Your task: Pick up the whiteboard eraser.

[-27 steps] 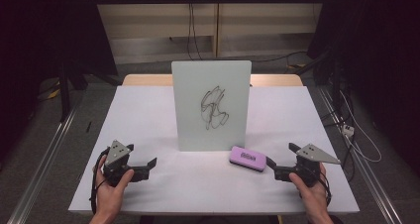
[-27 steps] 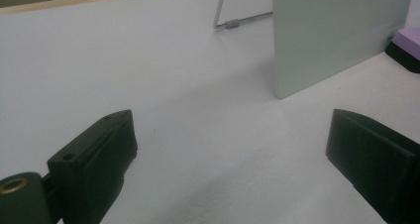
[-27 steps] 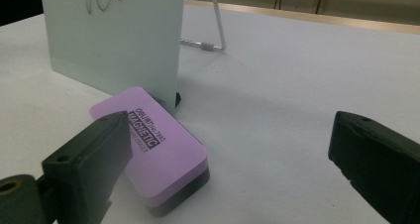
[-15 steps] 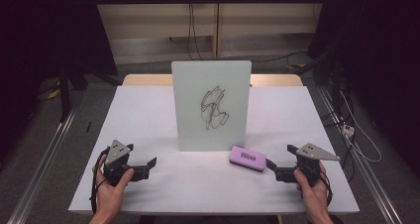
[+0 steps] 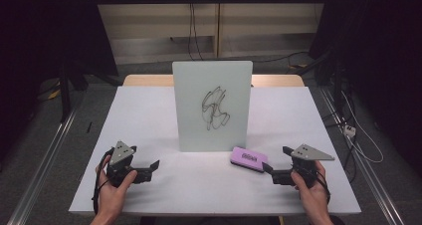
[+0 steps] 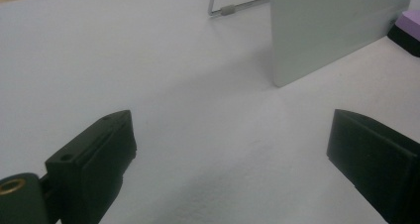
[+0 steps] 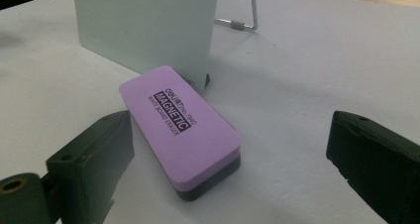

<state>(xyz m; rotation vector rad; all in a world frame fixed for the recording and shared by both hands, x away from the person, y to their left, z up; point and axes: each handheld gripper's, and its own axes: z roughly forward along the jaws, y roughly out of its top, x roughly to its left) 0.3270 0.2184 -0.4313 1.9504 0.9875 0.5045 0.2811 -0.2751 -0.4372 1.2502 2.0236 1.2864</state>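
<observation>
A white board [image 5: 212, 105] stands upright mid-table with a black scribble [image 5: 215, 108] on its face. A purple magnetic eraser [image 5: 249, 159] with a black base lies flat by the board's lower right corner. My right gripper [image 5: 271, 171] is open just right of the eraser. In the right gripper view the eraser [image 7: 181, 127] lies close ahead, its near end reaching in between the wide jaws, untouched. My left gripper [image 5: 152, 166] rests open at the front left with bare table between its jaws [image 6: 230, 159]; the board's edge [image 6: 337, 30] and the eraser's corner [image 6: 408, 26] lie beyond.
The white table [image 5: 149, 115] has free room on both sides of the board. A wire stand [image 7: 242, 23] props the board from behind. Cables trail on the floor at the right [image 5: 356, 140]. A metal rail [image 5: 45, 175] runs along the left.
My right gripper has edged slightly left toward the eraser. The left gripper, the board and the eraser have kept still.
</observation>
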